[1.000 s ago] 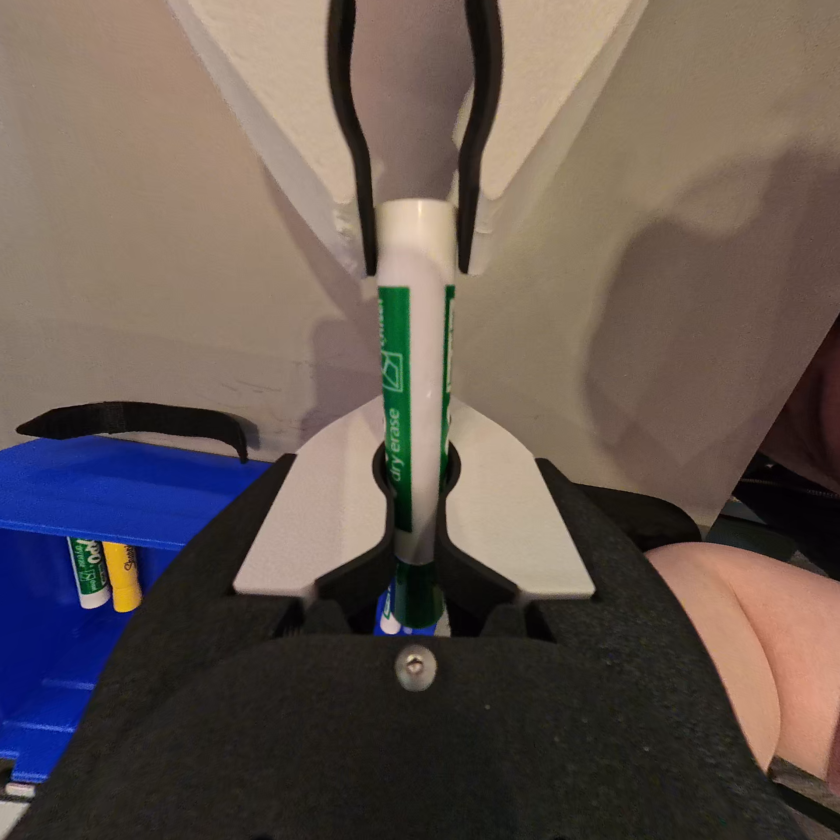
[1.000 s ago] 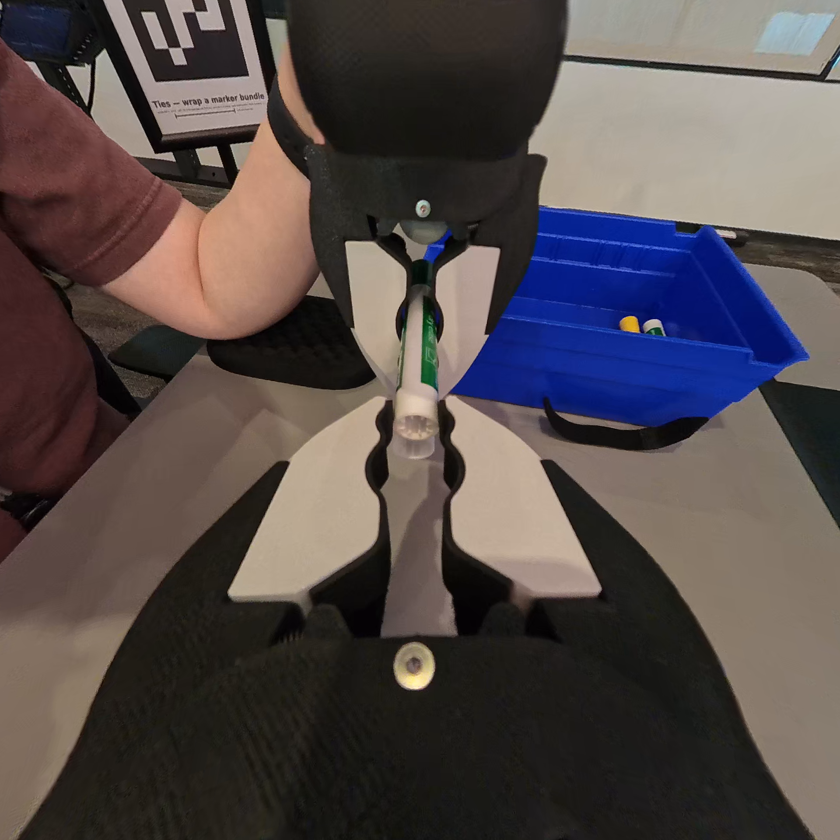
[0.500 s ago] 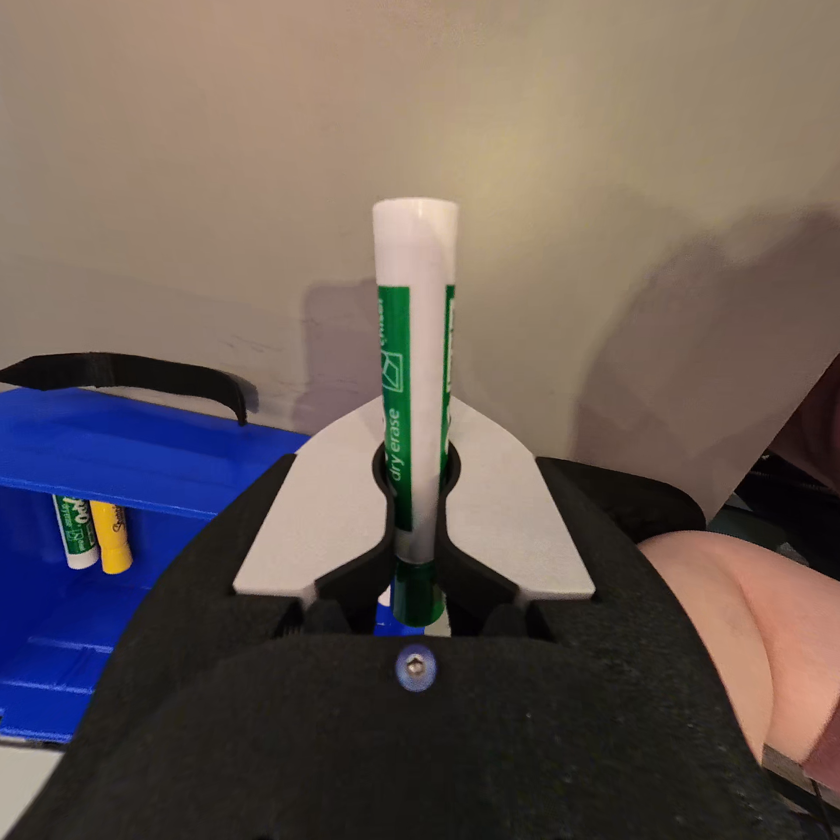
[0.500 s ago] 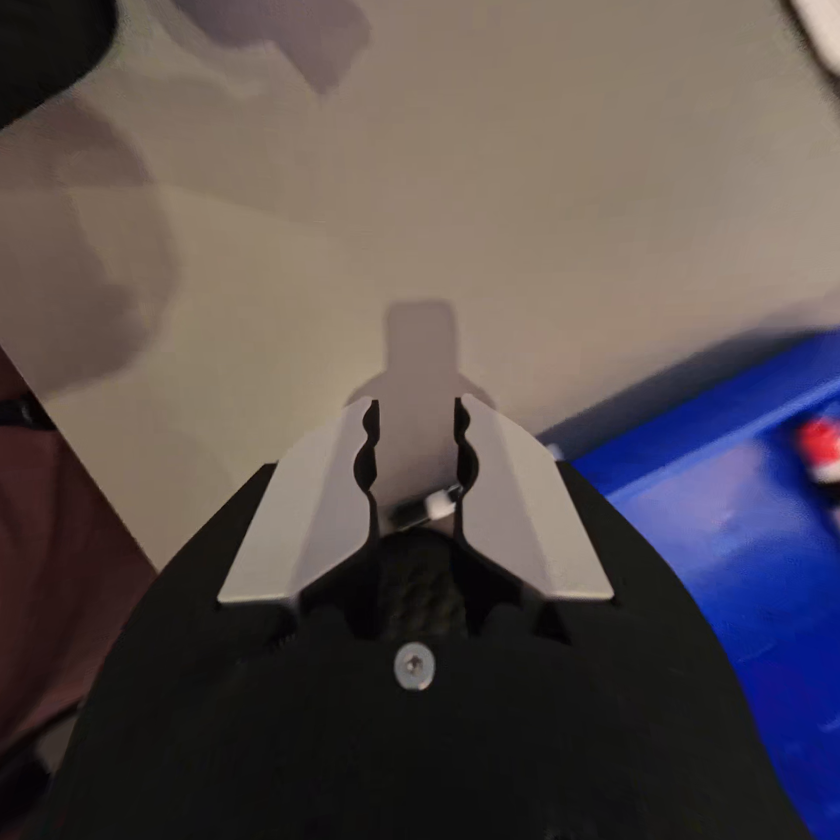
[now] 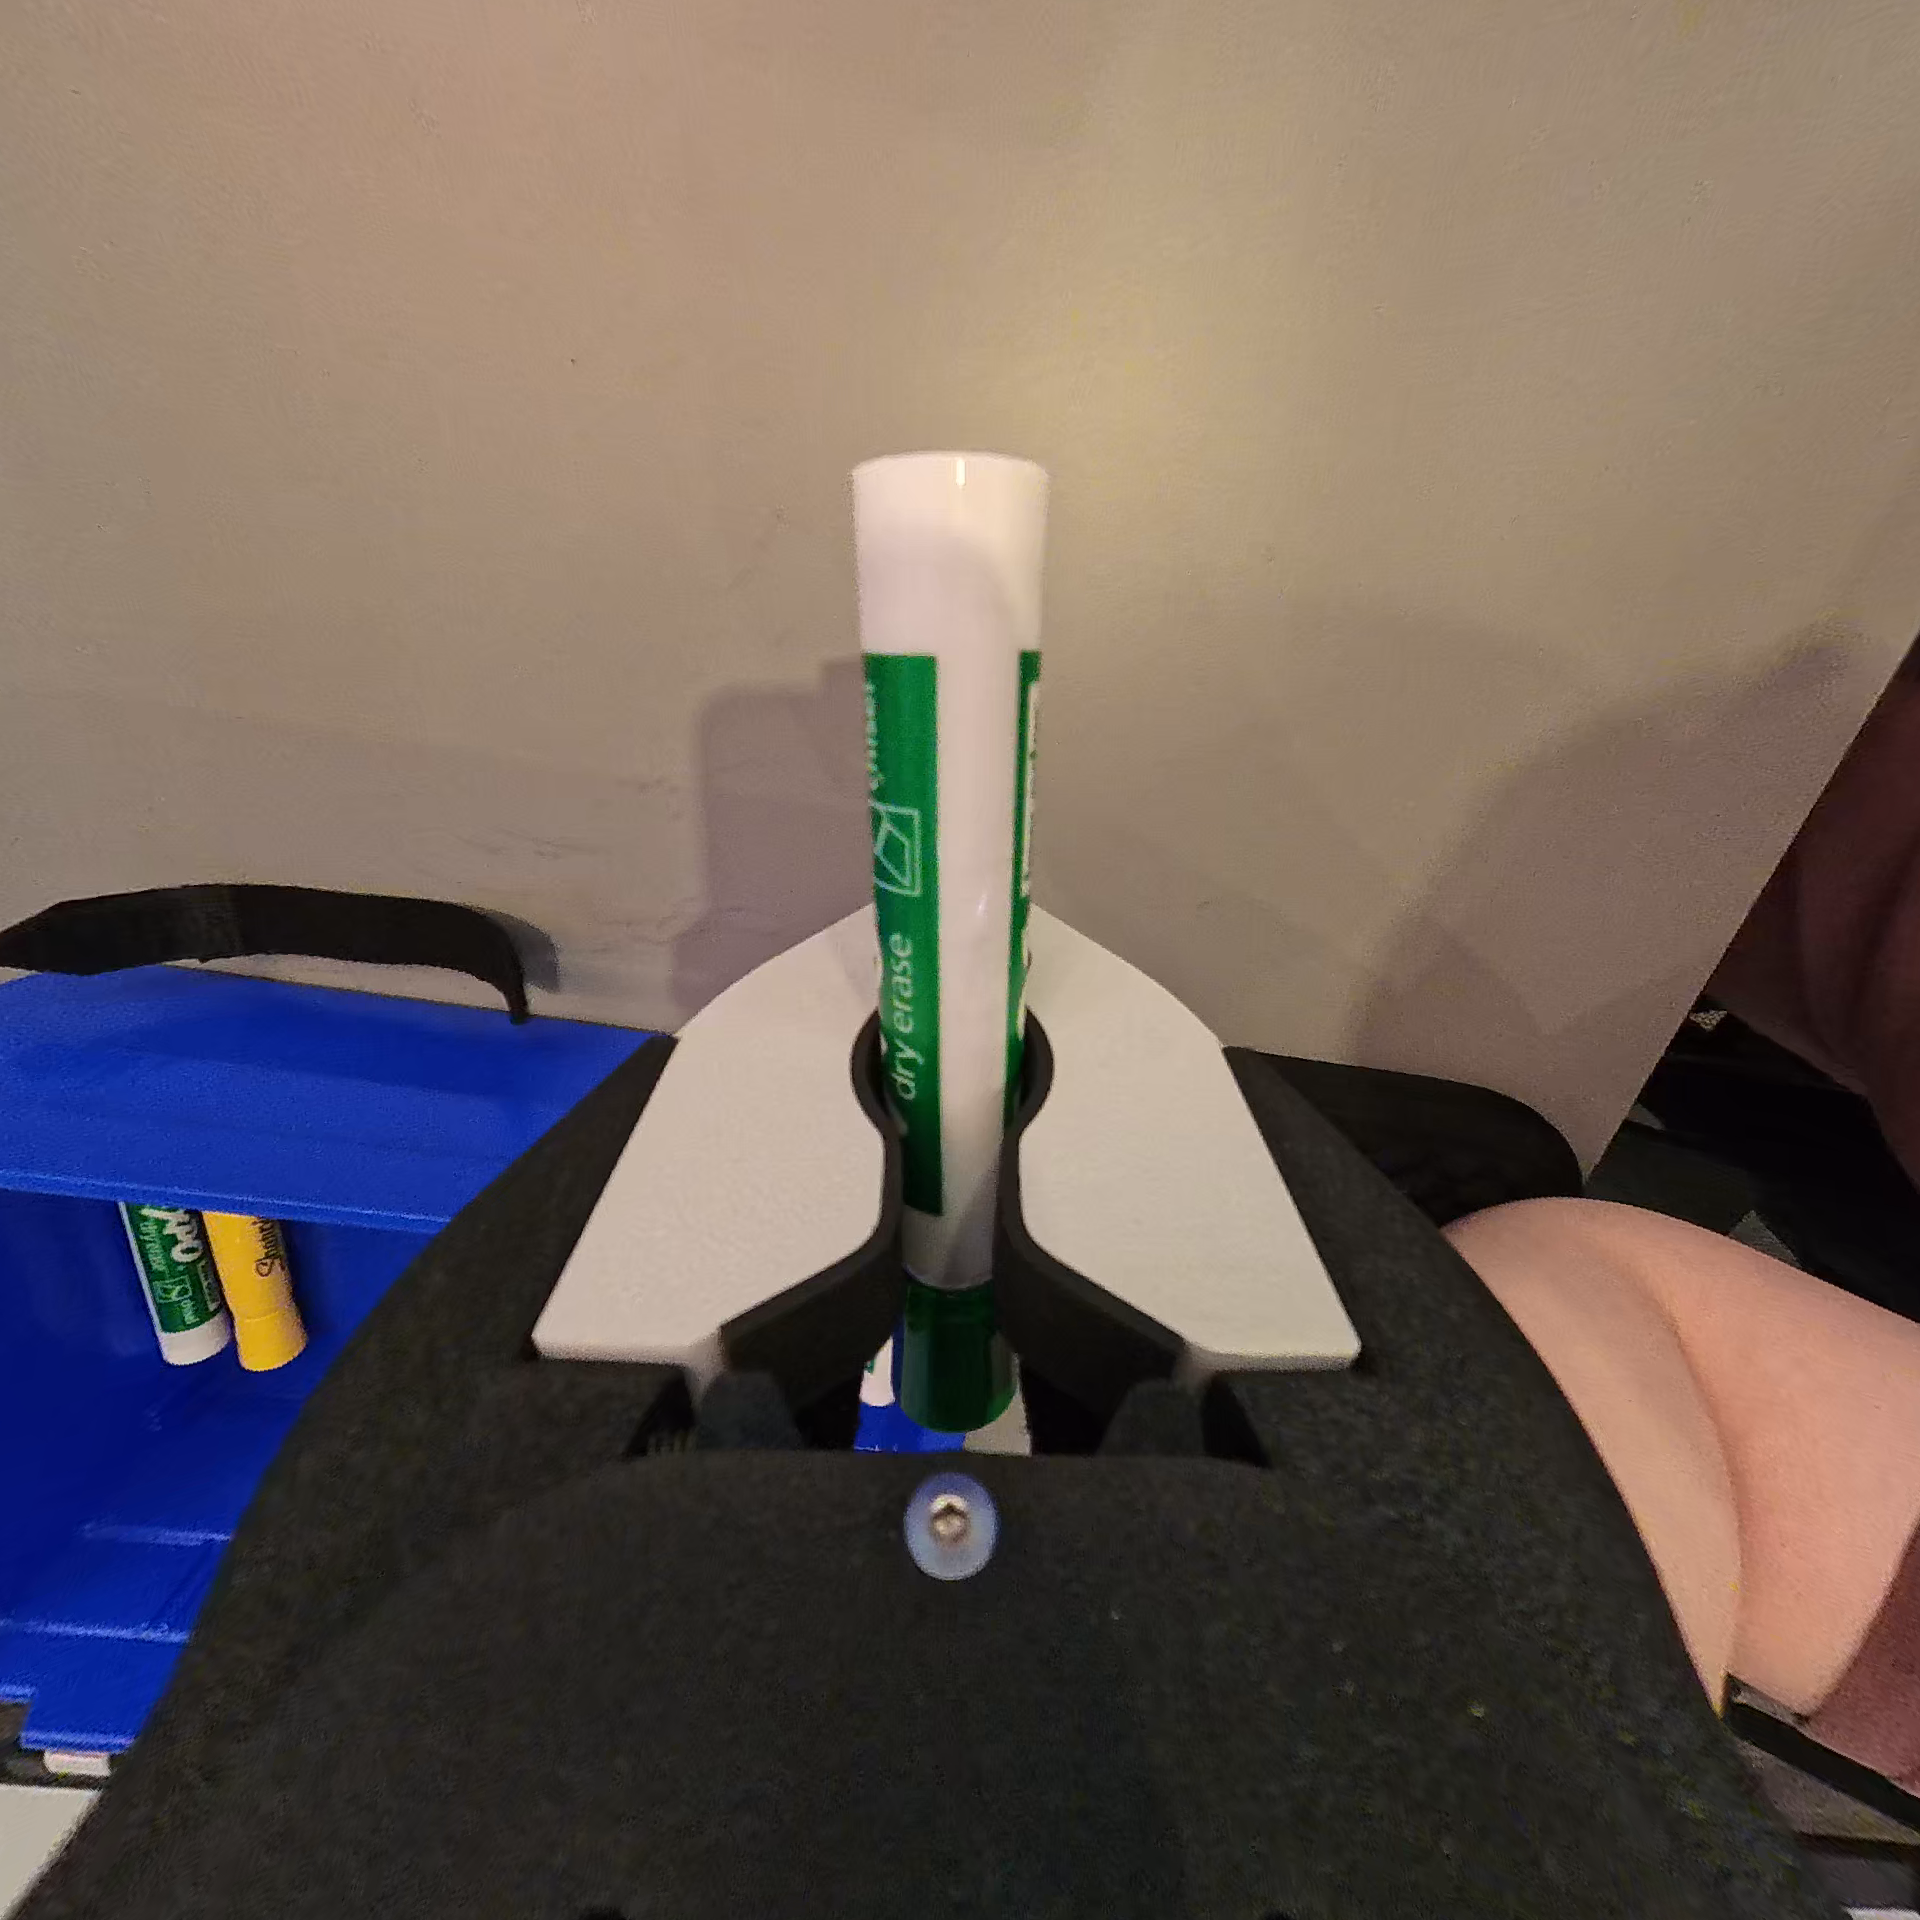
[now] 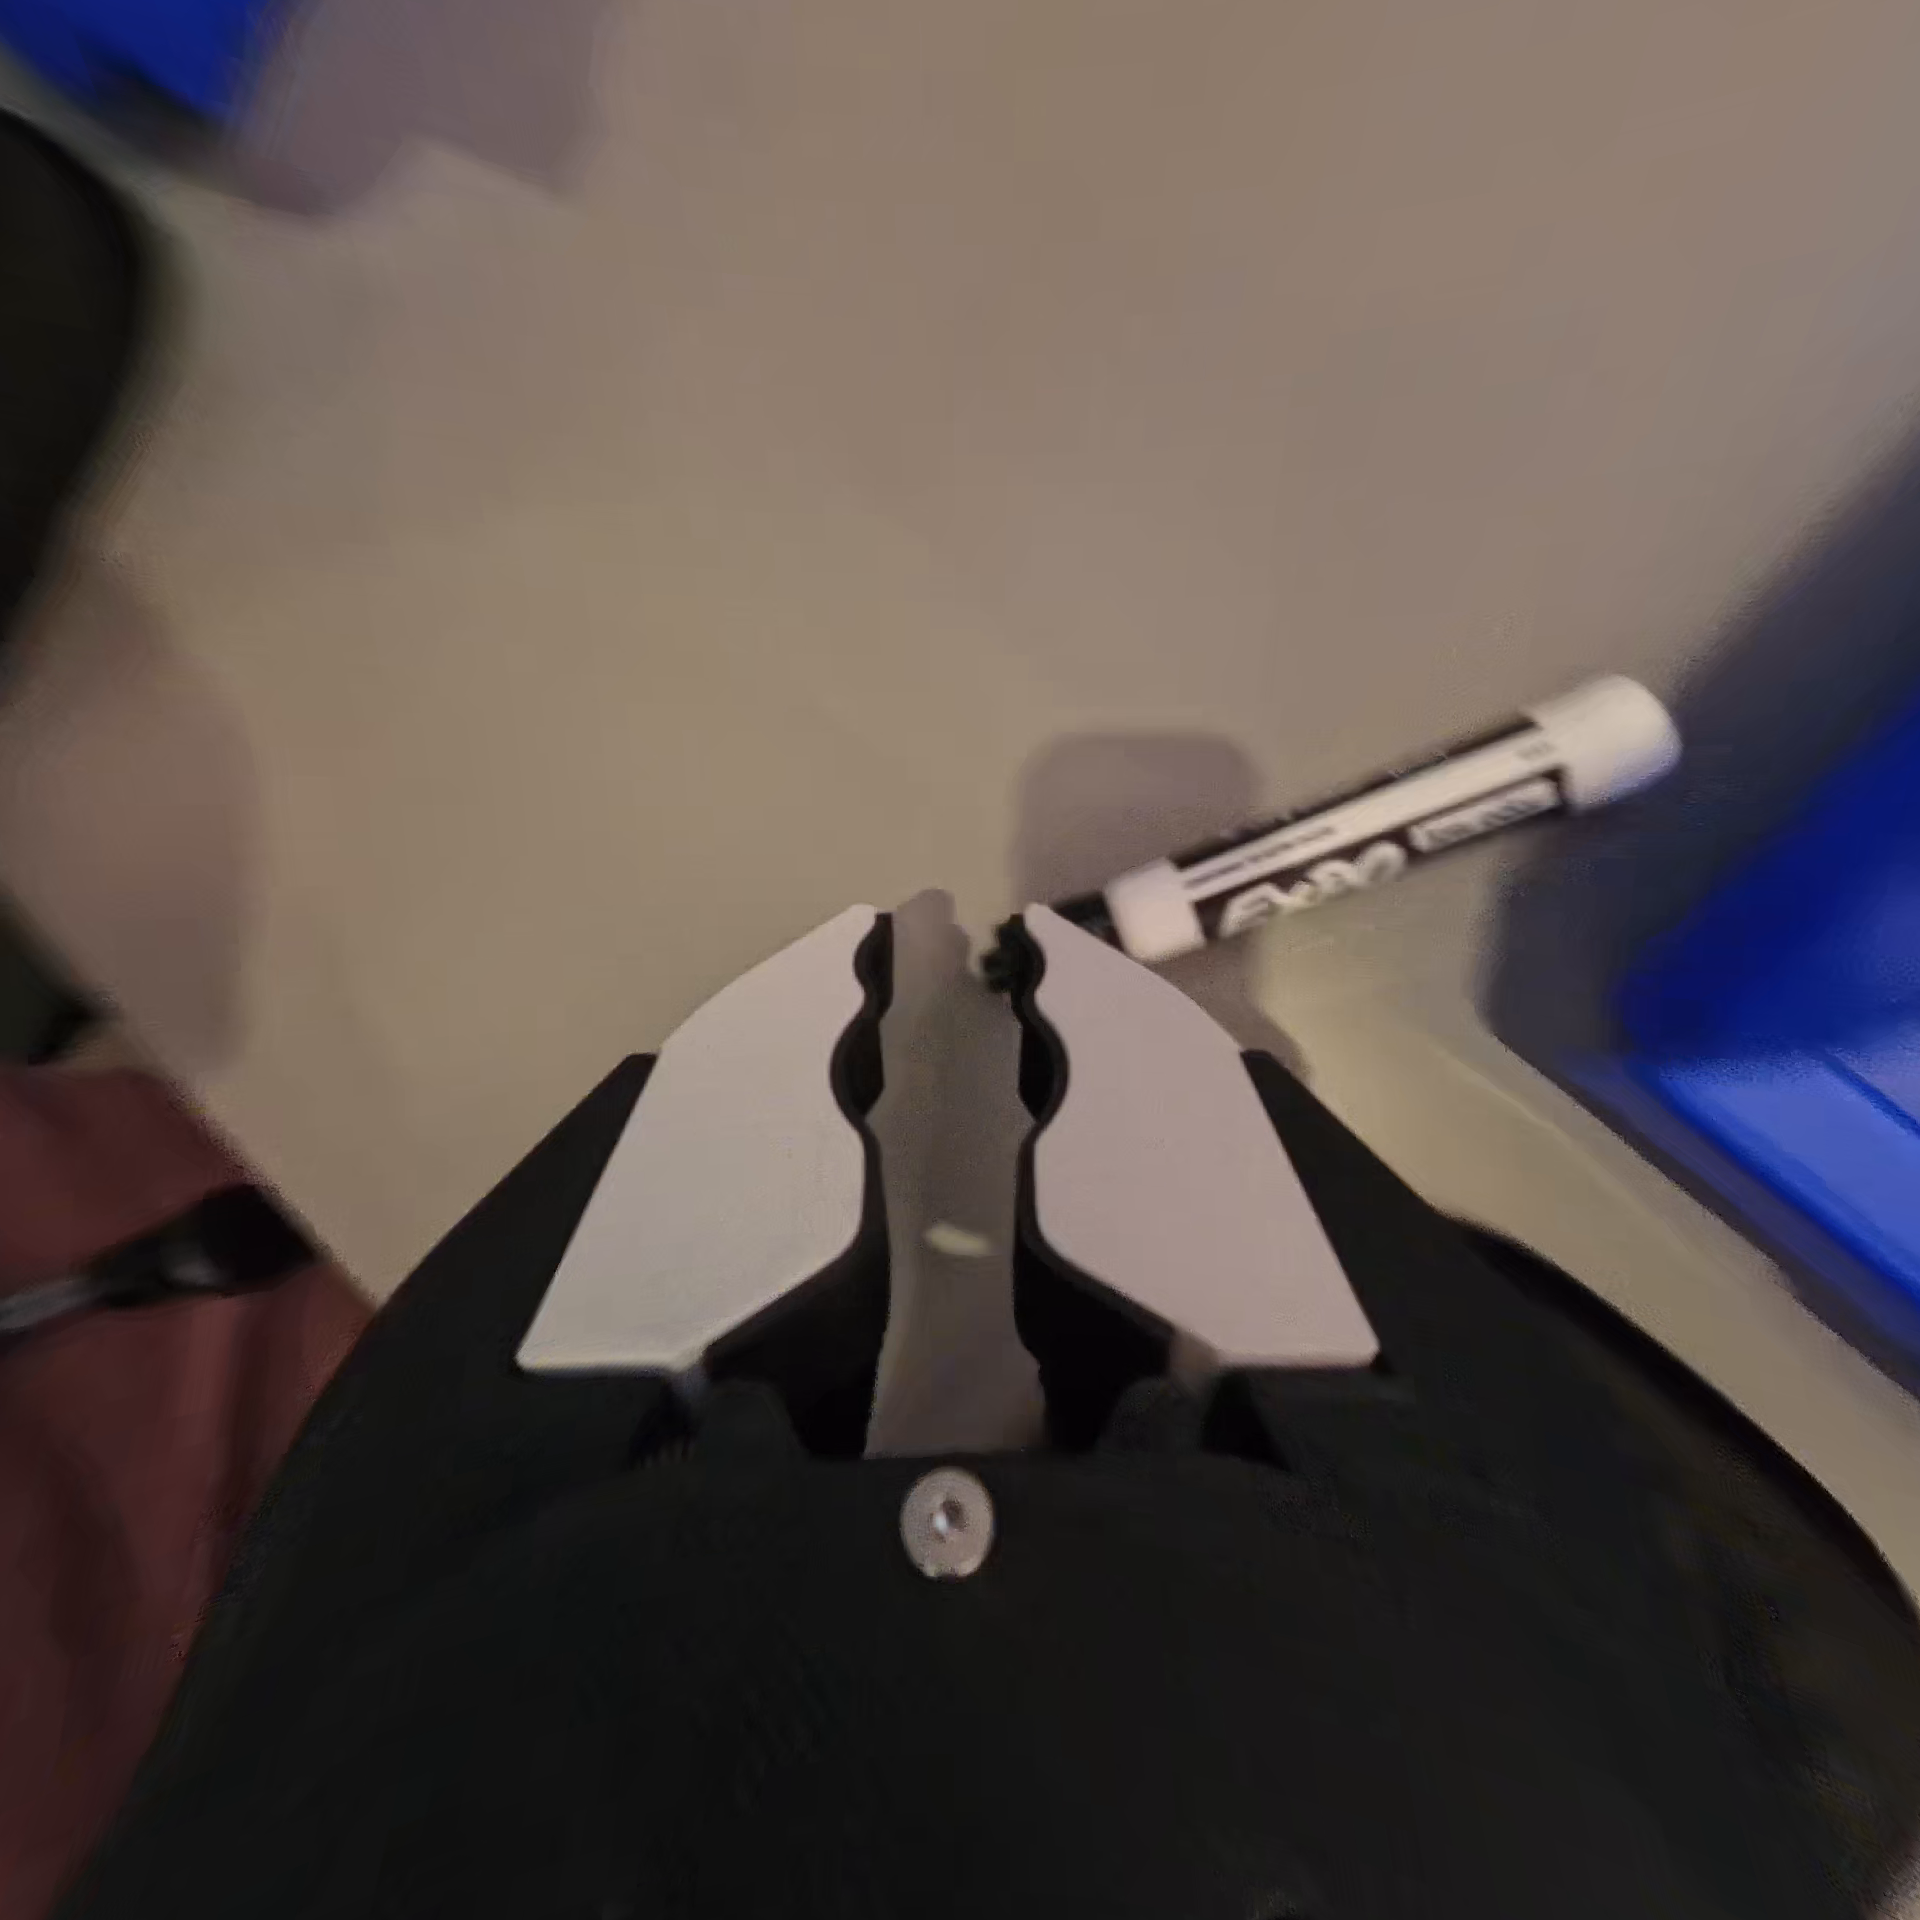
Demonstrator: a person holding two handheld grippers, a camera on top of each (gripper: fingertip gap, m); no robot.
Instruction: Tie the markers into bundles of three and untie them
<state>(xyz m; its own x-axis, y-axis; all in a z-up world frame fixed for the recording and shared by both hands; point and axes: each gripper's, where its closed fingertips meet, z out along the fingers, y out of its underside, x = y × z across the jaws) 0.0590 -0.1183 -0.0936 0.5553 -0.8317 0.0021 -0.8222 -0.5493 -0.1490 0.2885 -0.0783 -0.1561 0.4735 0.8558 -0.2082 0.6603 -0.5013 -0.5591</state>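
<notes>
A: What's at the left?
B: A blue bin (image 5: 208,1081) with two markers (image 5: 213,1288); the left gripper (image 5: 951,997) clamps a green marker (image 5: 945,831).
A: And right?
B: The right gripper (image 6: 951,935), fingers narrowly parted, empty, beside a black marker (image 6: 1392,821) lying on the surface (image 6: 935,468).

Green-and-white marker (image 5: 948,831), black-and-white marker (image 6: 1382,831), blue bin (image 5: 208,1081).

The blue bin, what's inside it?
Inside the blue bin lie a green marker and a yellow marker. The left gripper covers the rest.
</notes>
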